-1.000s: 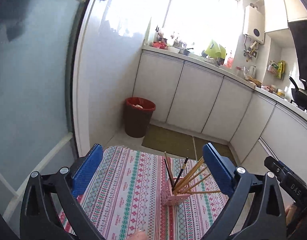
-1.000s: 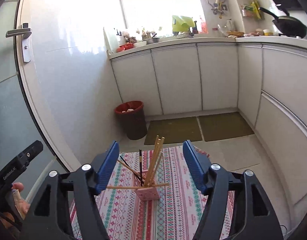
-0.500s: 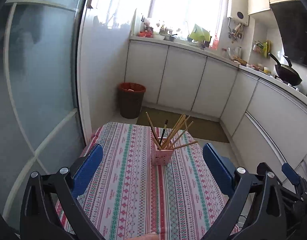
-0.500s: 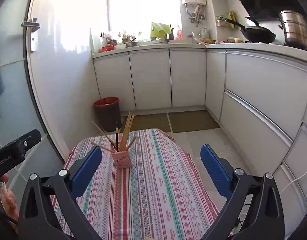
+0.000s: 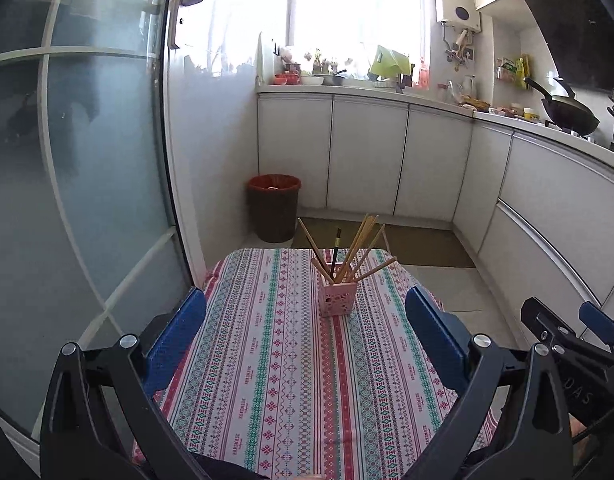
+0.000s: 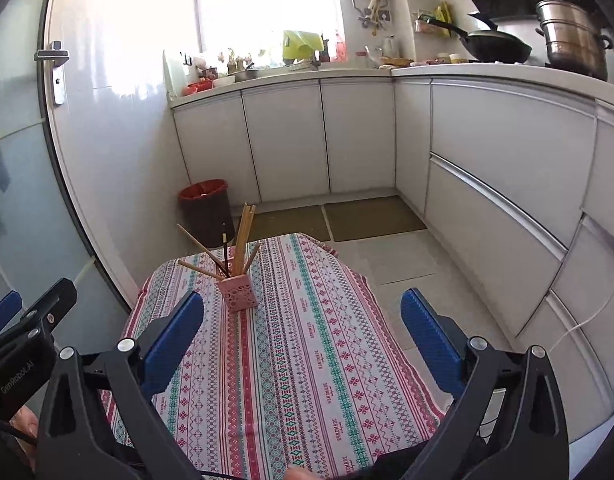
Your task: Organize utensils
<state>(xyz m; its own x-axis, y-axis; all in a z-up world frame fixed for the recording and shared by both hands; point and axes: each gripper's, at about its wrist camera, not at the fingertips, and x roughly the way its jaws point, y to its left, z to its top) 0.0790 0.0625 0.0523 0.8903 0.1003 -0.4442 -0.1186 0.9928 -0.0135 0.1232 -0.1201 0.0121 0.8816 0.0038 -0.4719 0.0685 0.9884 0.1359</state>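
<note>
- Left wrist view: pink holder (image 5: 337,299) stands upright on the desk (image 5: 267,380), toward the far end of the patterned cloth, roughly on its centre line.
- Chopsticks (image 5: 357,246) sit in the holder, lower ends inside, tops fanned out in several directions; one dark stick (image 5: 336,249) among the pale wooden ones. One pale stick leans low to the right, almost level.
- No loose utensils visible anywhere on the cloth in either view; the near edge of the desk is partly hidden behind the claws.
- Left claw (image 5: 305,322): released, blue pads spread wide, nothing between them. Well short of the holder.
- Right wrist view: right claw (image 6: 302,322) likewise released, pads wide apart, empty; its jaws have just been opening and nothing lies between them. Holder (image 6: 238,293) sits ahead and left of it, apart.
- Each claw's body shows at the edge of the other's view, side by side at the near end of the desk.
- Judgement: gathering looks done, as every stick in sight is in the holder. What may be left is tidying only, such as righting the low-leaning stick so the bundle stands closer together. Otherwise the task reads as finished or nearly so.
</note>
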